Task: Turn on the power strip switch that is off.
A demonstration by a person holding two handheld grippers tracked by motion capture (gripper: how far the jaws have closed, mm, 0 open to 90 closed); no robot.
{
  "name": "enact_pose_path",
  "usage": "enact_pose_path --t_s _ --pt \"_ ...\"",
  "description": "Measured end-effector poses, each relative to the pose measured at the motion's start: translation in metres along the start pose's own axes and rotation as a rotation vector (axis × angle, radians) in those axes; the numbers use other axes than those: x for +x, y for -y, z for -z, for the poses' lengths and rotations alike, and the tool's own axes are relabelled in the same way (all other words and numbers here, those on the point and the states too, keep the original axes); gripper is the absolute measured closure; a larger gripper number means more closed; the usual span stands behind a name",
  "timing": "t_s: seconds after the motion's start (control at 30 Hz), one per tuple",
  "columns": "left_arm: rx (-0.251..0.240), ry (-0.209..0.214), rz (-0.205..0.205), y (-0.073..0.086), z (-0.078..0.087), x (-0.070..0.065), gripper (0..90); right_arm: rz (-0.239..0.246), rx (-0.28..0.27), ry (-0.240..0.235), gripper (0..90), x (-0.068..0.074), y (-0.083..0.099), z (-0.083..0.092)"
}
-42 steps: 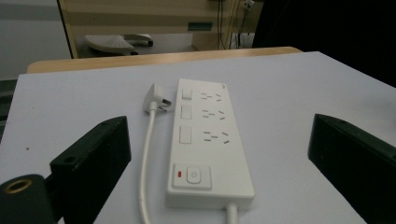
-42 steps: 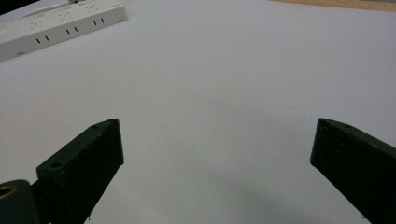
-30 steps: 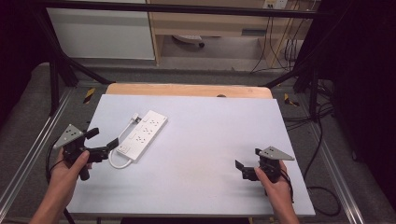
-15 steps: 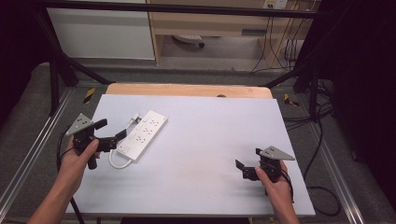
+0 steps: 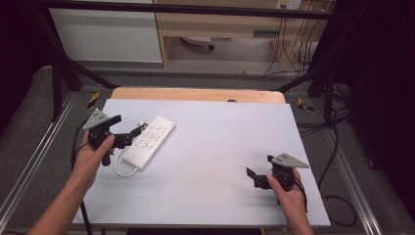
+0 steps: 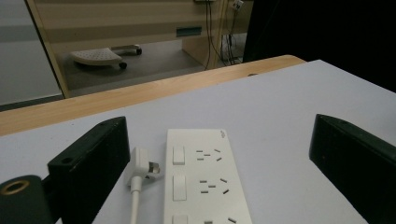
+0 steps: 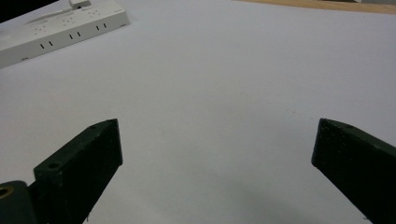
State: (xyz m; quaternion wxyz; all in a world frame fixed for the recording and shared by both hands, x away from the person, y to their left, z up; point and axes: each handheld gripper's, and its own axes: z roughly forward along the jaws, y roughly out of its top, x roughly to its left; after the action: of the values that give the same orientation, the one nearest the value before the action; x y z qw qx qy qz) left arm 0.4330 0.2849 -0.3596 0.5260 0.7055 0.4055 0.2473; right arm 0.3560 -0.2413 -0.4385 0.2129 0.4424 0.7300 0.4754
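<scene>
A white power strip (image 5: 149, 141) lies diagonally on the left of the white table top (image 5: 215, 142); its white cable (image 5: 123, 170) loops at the near end and its plug (image 5: 141, 125) rests beside it. My left gripper (image 5: 128, 138) is open, its jaws over the strip's left side. In the left gripper view the power strip (image 6: 205, 179) and plug (image 6: 144, 170) lie between the wide-apart jaws. My right gripper (image 5: 254, 177) is open at the table's front right, with nothing between its jaws. The right gripper view has the power strip (image 7: 60, 30) at top left.
A wooden strip (image 5: 195, 94) runs along the table's far edge. Beyond it stand a cabinet (image 5: 105, 32) and a shelf unit with hanging cables (image 5: 288, 39). Metal rails (image 5: 34, 161) flank the table on both sides.
My left gripper has moved forward and rightward up to the power strip. The right gripper has stayed in place.
</scene>
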Motion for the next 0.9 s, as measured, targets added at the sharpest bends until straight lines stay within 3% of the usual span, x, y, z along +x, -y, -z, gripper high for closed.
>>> enact_pose_path --t_s 0.9 --pt "0.02 -0.043 -0.011 0.0 -0.045 0.008 6.8 -0.002 -0.007 -0.002 2.2 -0.002 -0.001 0.001"
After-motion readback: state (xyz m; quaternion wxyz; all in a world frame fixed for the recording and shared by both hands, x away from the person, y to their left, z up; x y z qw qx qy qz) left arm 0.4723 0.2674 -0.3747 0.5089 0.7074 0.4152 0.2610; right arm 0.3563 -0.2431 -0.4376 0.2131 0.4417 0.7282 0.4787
